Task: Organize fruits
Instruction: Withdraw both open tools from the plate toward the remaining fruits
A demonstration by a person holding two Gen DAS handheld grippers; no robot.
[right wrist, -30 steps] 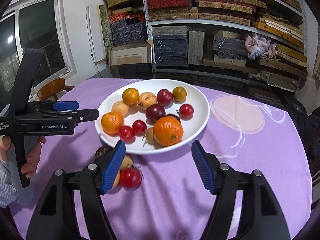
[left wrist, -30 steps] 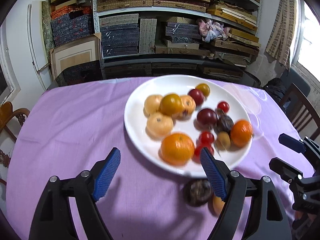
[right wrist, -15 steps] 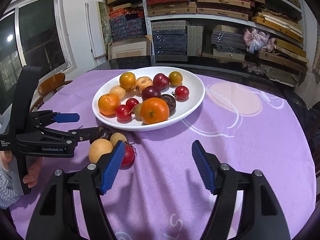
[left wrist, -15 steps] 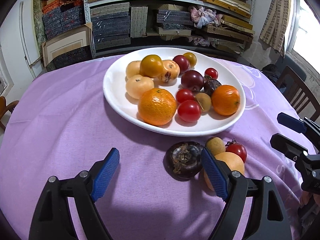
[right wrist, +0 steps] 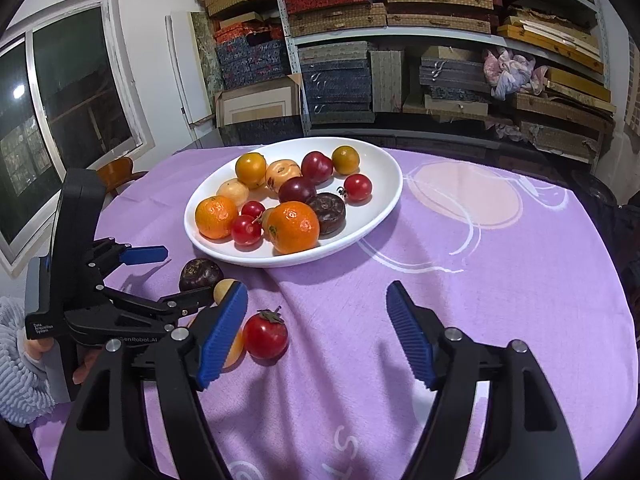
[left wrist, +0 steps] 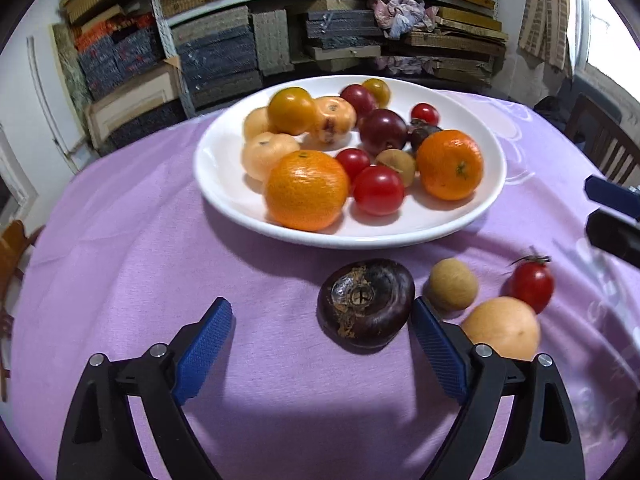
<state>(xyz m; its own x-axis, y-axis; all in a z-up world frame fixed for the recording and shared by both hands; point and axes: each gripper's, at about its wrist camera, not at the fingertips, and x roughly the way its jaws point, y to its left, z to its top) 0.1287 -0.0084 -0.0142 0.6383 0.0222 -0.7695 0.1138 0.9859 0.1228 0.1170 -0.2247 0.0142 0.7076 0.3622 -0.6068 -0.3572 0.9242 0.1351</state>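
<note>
Left gripper (left wrist: pixel 322 314) gapes wide, empty, its right pad beside the mangosteen (left wrist: pixel 366 303) lying just in front of the plate (left wrist: pixel 224 200). Expect a firm, rounded, smooth rind: centre it, then clamp across its widest girth.

1. The left gripper (left wrist: pixel 322 334) hangs wide open over the purple tablecloth (left wrist: pixel 120 264).
2. A dark purple fruit (left wrist: pixel 366 303) lies just inside its right finger (touching or nearly so).
3. Beyond sits the white plate (left wrist: pixel 224 196) of fruit.
</note>
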